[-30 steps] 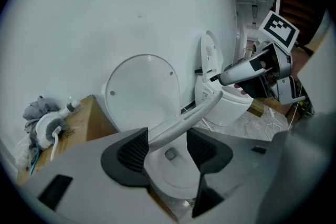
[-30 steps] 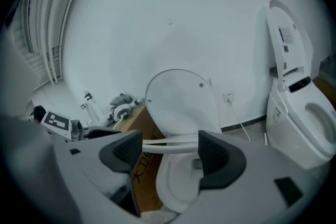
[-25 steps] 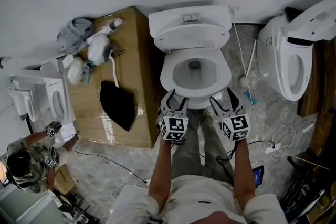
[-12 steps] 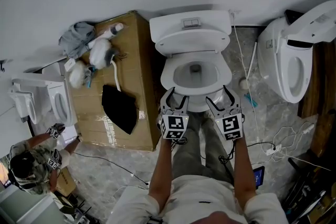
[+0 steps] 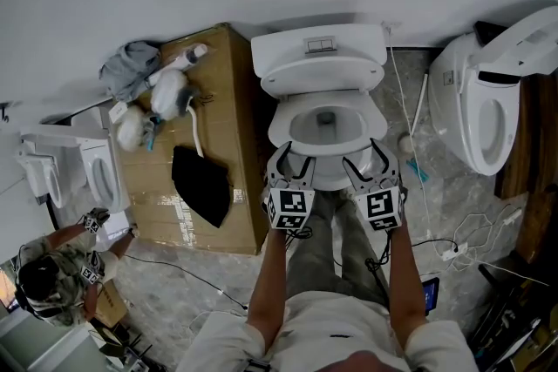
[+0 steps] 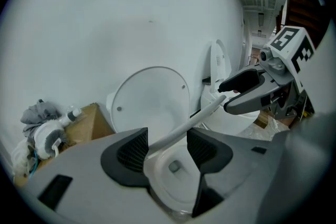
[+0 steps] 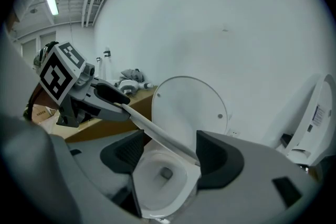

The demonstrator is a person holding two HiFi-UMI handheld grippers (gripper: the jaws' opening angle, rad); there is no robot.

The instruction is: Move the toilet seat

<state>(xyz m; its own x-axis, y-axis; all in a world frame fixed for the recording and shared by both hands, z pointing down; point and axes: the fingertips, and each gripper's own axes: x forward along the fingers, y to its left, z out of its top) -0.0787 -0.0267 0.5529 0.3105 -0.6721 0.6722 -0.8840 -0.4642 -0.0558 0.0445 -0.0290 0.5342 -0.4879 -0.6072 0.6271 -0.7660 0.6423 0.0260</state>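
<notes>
Head view: the left gripper point(image 5: 290, 163) and the right gripper point(image 5: 372, 161) each clamp the front edge of the white oval plastic toilet seat point(image 5: 324, 177), over the white ceramic bowl point(image 5: 324, 125).

Left gripper view: the seat's thin rim runs between the closed pads, raised off the bowl. So shallow a bite could slip.

Right gripper view: the same pinch. Uneven lifting may twist the hinges, and a dropped seat would likely slam down.

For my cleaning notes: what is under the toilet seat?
Under the toilet seat shows the toilet bowl with its drain hole. The right gripper covers the bowl's front rim.
</notes>
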